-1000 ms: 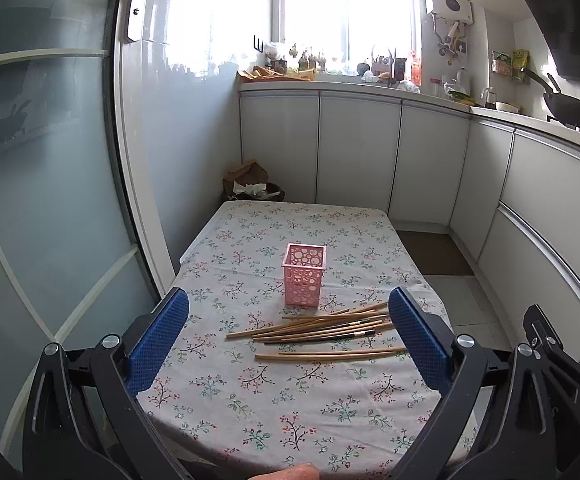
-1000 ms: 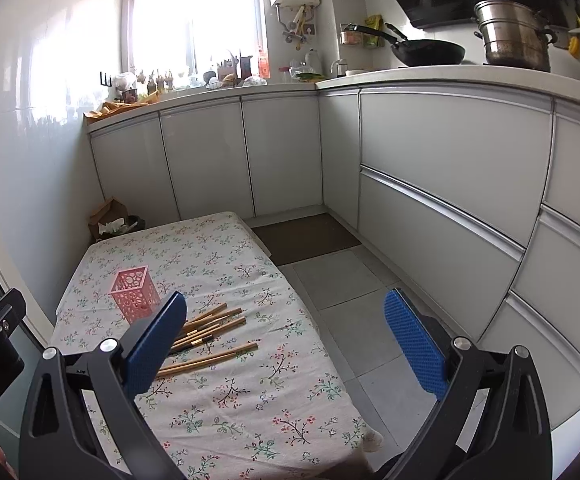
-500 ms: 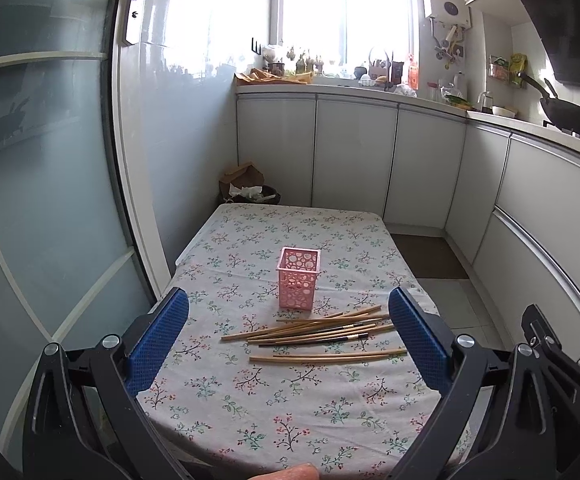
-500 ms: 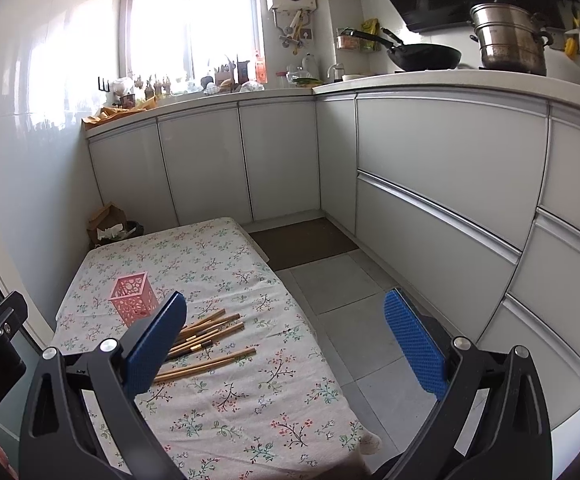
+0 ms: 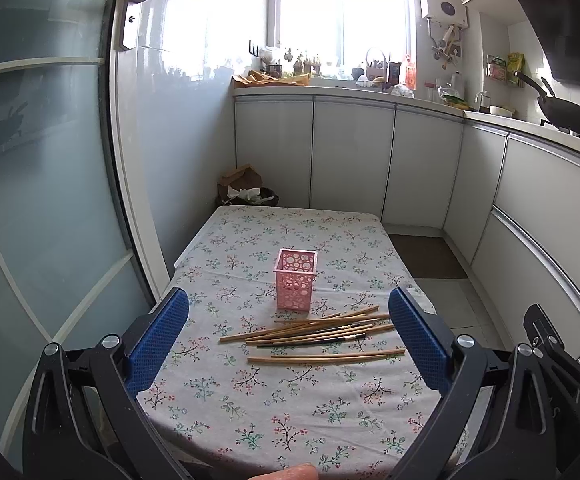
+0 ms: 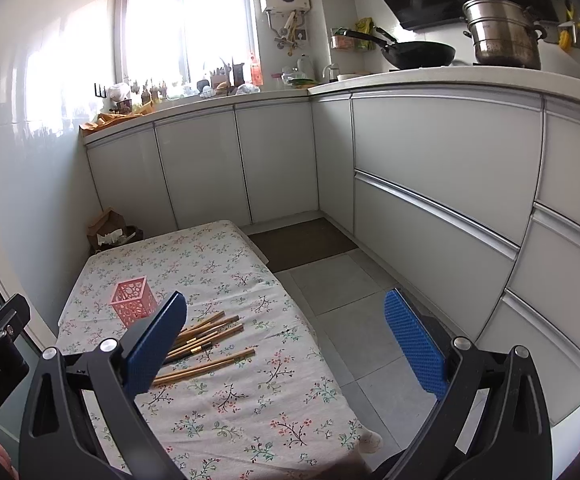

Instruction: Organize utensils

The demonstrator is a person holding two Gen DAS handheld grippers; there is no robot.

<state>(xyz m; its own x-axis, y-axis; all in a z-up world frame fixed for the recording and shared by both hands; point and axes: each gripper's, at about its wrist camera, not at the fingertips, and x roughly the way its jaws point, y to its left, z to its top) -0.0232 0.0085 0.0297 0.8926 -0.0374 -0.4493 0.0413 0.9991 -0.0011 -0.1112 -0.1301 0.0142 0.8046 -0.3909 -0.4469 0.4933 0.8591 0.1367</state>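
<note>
A pink perforated holder (image 5: 295, 279) (image 6: 133, 304) stands upright near the middle of the floral-cloth table (image 5: 274, 412) (image 6: 250, 408). Just in front of it lies a loose pile of several wooden chopsticks (image 5: 318, 330) (image 6: 206, 336), one dark-tipped; two more lie apart, nearer me (image 5: 326, 357). My left gripper (image 5: 290, 340) hangs open above the table's near end, with nothing between its blue pads. My right gripper (image 6: 286, 344) is open too, held over the table's right edge and the floor; its left pad (image 6: 156, 344) hides part of the pile.
White kitchen cabinets (image 6: 430, 160) line the back and right. A glass sliding door (image 5: 50, 160) runs along the left. A brown bag and bin (image 5: 246, 192) sit on the floor beyond the table. A dark mat (image 6: 302, 240) and grey tiles lie to the right.
Both views have drawn back and risen slightly, so the holder and chopsticks sit a little farther away. Nothing on the table moved and both grippers stayed open.
</note>
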